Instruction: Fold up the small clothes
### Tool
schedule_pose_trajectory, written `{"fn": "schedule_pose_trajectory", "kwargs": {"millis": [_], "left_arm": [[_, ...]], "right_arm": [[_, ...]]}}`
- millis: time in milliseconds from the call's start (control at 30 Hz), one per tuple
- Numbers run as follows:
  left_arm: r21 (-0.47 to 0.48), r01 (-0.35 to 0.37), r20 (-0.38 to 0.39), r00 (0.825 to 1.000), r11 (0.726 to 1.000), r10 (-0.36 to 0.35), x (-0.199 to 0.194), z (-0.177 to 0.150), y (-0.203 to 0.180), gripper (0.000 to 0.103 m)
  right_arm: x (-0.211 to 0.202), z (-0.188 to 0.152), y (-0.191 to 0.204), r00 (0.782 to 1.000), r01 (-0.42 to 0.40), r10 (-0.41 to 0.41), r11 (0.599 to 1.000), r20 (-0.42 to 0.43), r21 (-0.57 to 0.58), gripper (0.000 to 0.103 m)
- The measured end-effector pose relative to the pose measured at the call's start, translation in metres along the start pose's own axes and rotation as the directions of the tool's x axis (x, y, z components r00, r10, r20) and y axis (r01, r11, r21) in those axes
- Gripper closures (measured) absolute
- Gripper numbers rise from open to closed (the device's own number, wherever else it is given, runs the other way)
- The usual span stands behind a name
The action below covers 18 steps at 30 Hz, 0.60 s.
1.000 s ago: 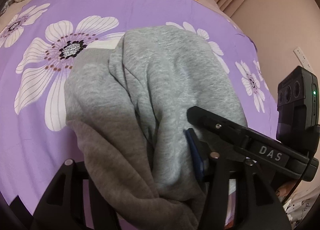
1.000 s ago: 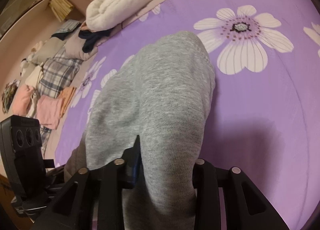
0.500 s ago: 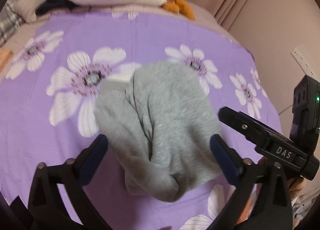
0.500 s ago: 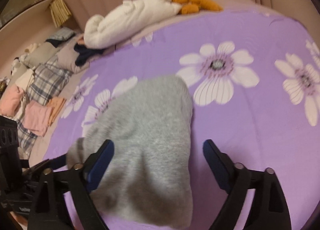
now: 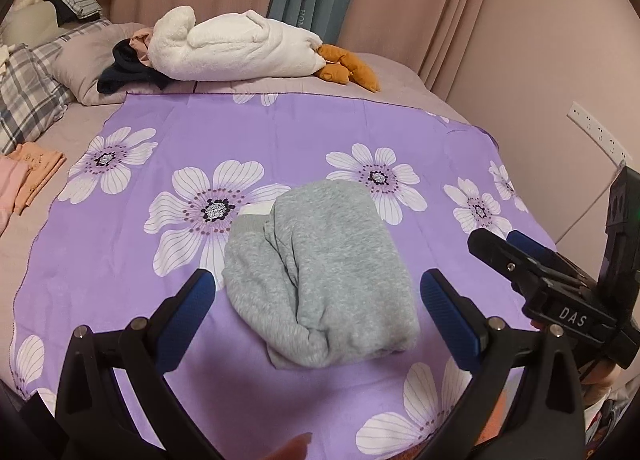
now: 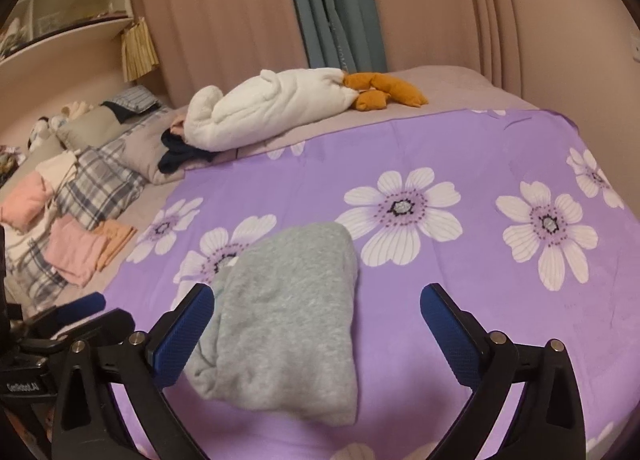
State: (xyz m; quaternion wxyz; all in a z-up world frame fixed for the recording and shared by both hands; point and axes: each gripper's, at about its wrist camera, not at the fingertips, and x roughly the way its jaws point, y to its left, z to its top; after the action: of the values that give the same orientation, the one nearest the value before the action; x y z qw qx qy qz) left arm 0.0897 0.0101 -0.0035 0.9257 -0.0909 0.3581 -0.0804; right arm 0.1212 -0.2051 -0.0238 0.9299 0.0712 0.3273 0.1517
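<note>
The gray clothes (image 5: 320, 276) lie folded in a soft bundle on the purple flower sheet (image 5: 280, 139) that covers the bed. The left claw (image 5: 318, 312) is wide open above the sheet, and nothing is in it. The right claw (image 6: 316, 320) is opening wide and it holds nothing too. Neither claw touches the gray clothes. At the far side of the bed lies a white plush toy (image 6: 272, 107). Folded pink clothes (image 6: 76, 252) sit off to the left.
</note>
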Motion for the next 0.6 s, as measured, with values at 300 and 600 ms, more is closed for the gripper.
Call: {"fn": "schedule_pose_trajectory", "kwargs": {"millis": [300,600], "left_arm": [[-0.012,-0.015,-0.047,0.999,1.000,0.015,0.002,-0.016,-0.001,0.000],[-0.009,-0.009,-0.058,0.998,1.000,0.009,0.000,-0.022,-0.002,0.000]], "right_arm": [[-0.002,-0.017,0.011,0.999,0.028,-0.029,0.999,-0.034,-0.028,0.001],[-0.002,-0.025,0.011,0.995,0.085,-0.088,0.995,-0.049,-0.054,0.001]]}}
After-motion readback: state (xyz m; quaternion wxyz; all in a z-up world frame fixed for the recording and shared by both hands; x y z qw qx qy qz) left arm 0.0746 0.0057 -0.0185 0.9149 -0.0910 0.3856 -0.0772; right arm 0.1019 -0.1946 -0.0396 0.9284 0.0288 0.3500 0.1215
